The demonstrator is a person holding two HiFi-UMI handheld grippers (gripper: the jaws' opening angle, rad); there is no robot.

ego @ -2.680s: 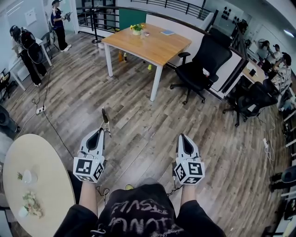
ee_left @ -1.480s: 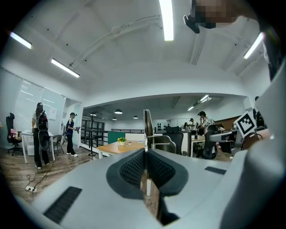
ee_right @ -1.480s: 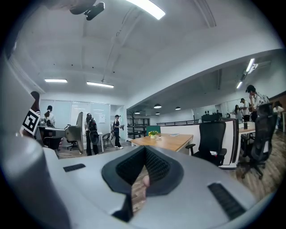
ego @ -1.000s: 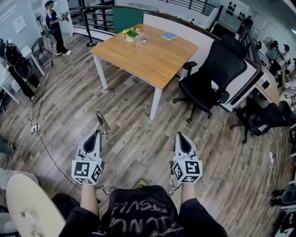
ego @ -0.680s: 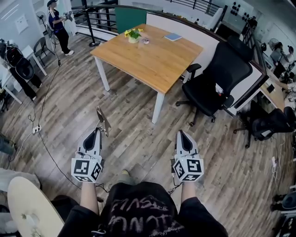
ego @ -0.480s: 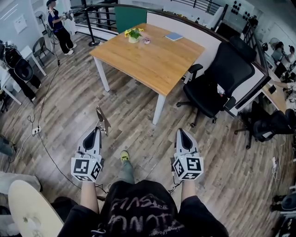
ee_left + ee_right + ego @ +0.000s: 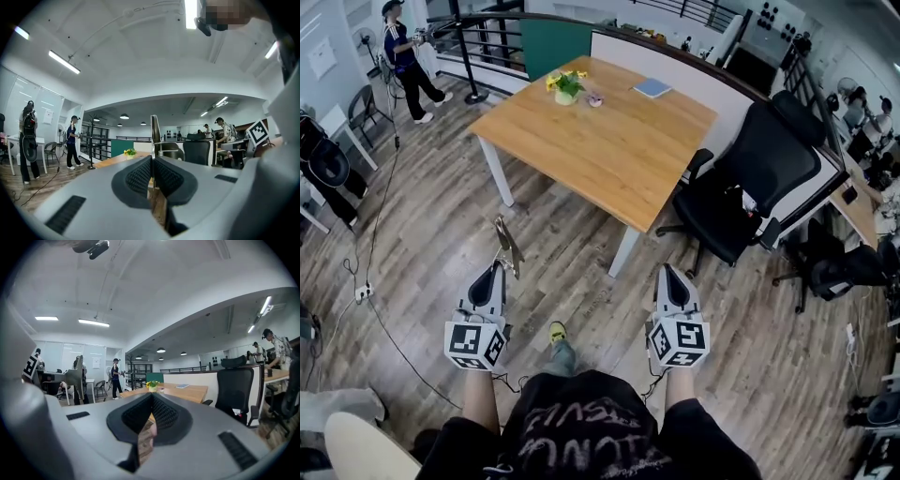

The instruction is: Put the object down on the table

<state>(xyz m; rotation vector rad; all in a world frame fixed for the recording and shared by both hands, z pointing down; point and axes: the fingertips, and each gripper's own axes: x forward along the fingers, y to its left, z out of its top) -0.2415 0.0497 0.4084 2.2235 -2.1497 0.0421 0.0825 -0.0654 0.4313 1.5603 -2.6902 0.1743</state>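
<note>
My left gripper [image 7: 499, 268] is shut on a thin metal object [image 7: 508, 246] that sticks up and forward out of its tips. In the left gripper view the object [image 7: 155, 132] rises as a narrow blade above the closed jaws of my left gripper [image 7: 152, 158]. At the same height, my right gripper [image 7: 668, 271] is shut with nothing in it; in its own view my right gripper [image 7: 151, 395] has its pads together. Ahead stands a wooden table [image 7: 609, 131], well beyond both grippers. Both grippers hang over the wood floor.
On the table stand a flower pot [image 7: 566, 86], a small item [image 7: 594, 99] and a blue book [image 7: 652, 88]. A black office chair [image 7: 748, 187] stands at its right. A person [image 7: 400, 53] stands far left by a railing. A round white table [image 7: 367, 452] edges the lower left.
The wooden table has come closer and lower in the head view as the person walks toward it. Both grippers keep their pose, the left still holding the metal object.
</note>
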